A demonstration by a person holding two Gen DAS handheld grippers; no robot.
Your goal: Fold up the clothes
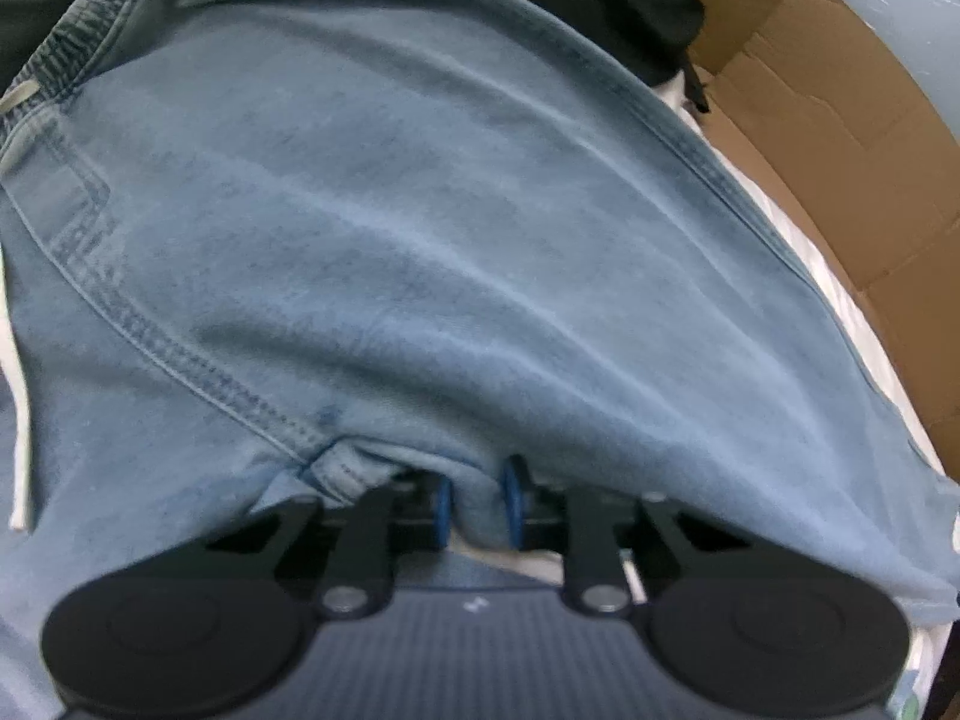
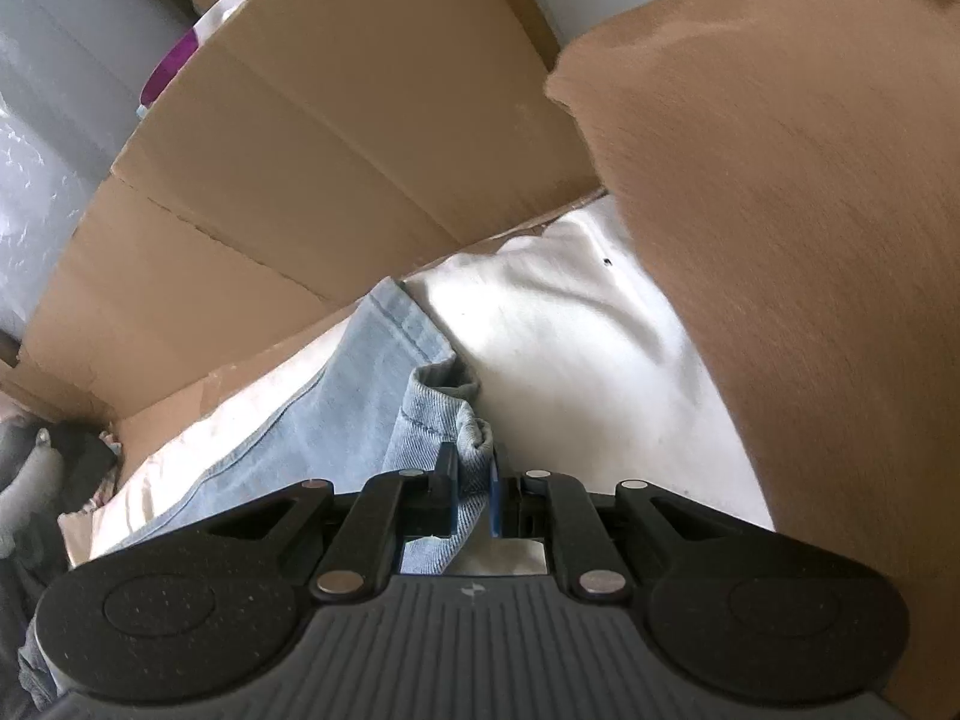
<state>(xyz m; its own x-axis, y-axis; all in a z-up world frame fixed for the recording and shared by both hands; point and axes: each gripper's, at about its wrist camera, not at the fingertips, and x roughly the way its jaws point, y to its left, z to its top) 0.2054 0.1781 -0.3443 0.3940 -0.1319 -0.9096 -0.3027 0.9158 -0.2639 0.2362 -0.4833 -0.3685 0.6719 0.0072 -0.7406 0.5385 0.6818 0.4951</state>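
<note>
Both grippers are seen clamped on one pair of blue denim jeans [image 1: 420,228]. Between the blue-padded jaws of the left gripper [image 1: 477,504] a fold of the denim is pinched, the gap being narrow and filled by cloth. By the right gripper [image 2: 471,486] a rolled hem corner of the jeans [image 2: 360,396] is held, its jaws nearly together on the fabric.

One cardboard box [image 2: 312,150] is seen beyond the jeans, its flaps opened out; inside it something magenta [image 2: 174,57] is glimpsed, though what it is cannot be told. The same box [image 1: 840,138] appears to the right of the jeans in the left wrist view.

The jeans are spread over a white sheet [image 2: 570,330], with the gathered elastic waistband [image 1: 78,42] at the far left, doubled seam stitching running across, and soft creases over the faded blue cloth. A brown garment [image 2: 780,240] lies to the right of the jeans, over the white sheet. A dark item [image 1: 648,12] lies beyond the jeans, near the box.
</note>
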